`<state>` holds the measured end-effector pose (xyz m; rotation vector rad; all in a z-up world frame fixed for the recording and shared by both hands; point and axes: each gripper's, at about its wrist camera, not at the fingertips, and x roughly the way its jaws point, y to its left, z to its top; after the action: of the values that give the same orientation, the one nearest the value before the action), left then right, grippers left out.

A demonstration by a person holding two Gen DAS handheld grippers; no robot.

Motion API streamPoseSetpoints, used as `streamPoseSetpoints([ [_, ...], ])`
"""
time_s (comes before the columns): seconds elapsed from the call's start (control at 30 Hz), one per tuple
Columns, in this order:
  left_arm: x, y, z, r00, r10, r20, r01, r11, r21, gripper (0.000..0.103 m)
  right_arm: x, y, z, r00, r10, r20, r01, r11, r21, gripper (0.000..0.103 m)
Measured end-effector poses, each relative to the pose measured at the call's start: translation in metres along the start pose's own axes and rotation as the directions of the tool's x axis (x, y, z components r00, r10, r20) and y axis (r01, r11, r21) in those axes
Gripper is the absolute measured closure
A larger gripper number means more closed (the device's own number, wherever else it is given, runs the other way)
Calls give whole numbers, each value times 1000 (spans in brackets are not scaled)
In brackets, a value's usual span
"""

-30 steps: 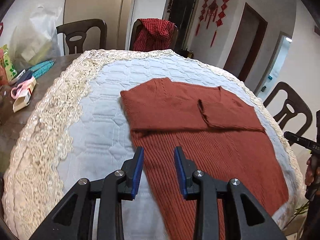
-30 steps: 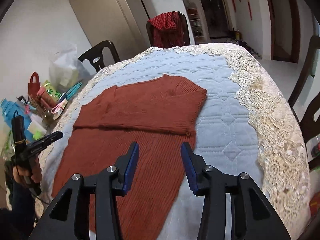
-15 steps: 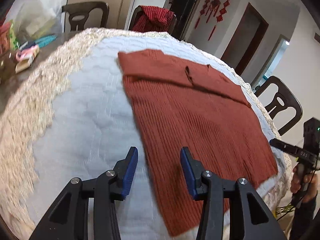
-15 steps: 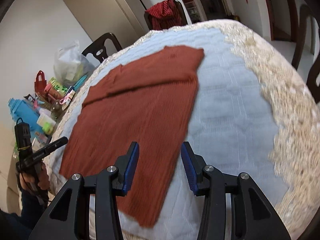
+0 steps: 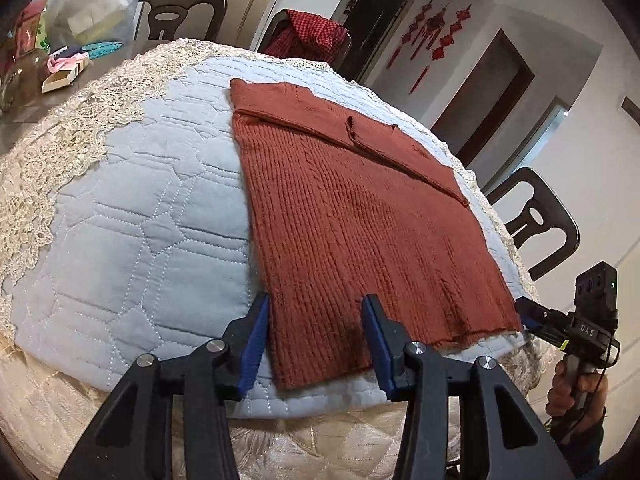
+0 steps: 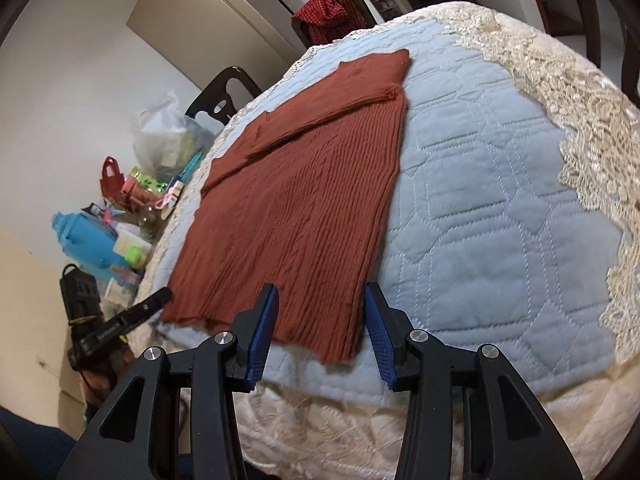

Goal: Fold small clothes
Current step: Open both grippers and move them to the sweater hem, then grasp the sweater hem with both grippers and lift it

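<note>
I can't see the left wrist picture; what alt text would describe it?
A rust-red knitted sweater lies flat, sleeves folded across its top, on a pale blue quilted cover over a table. The left tool, open, frames the sweater's near left hem corner; the right tool, hand-held, sits by the other corner.

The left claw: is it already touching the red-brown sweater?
Cannot tell. In the left wrist view the left claw stands open around the near corner of the sweater, but whether its pads rest on the knit is not plain.
</note>
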<state>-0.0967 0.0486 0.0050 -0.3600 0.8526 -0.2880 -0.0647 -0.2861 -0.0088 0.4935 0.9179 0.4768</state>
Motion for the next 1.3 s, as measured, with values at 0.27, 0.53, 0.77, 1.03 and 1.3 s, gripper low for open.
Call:
streamPoseSetpoints([
  [0.27,6,4,6,999,-38,4,38,997,-59,62,7,-2,6,999,34,9,-34,999,27,65],
  [0.53,6,8,7,1000,-5,1,5,999,-45,95,13,-4,1,999,38,-3,-38,999,35,96],
  [0.77,-36,8,8,995,-59,80,61,998,-13,96,-17,7,-4,992,111,59,-112,994,7,98],
  [1.03,-78,8,13,981,-115,156,120,992,-24,97,-63,26,-13,973,181,141,-178,983,-32,98],
  [1.3,-76,-1,60,953,-140,269,140,990,19,96,-70,37,25,939,253,234,-237,967,-93,98],
])
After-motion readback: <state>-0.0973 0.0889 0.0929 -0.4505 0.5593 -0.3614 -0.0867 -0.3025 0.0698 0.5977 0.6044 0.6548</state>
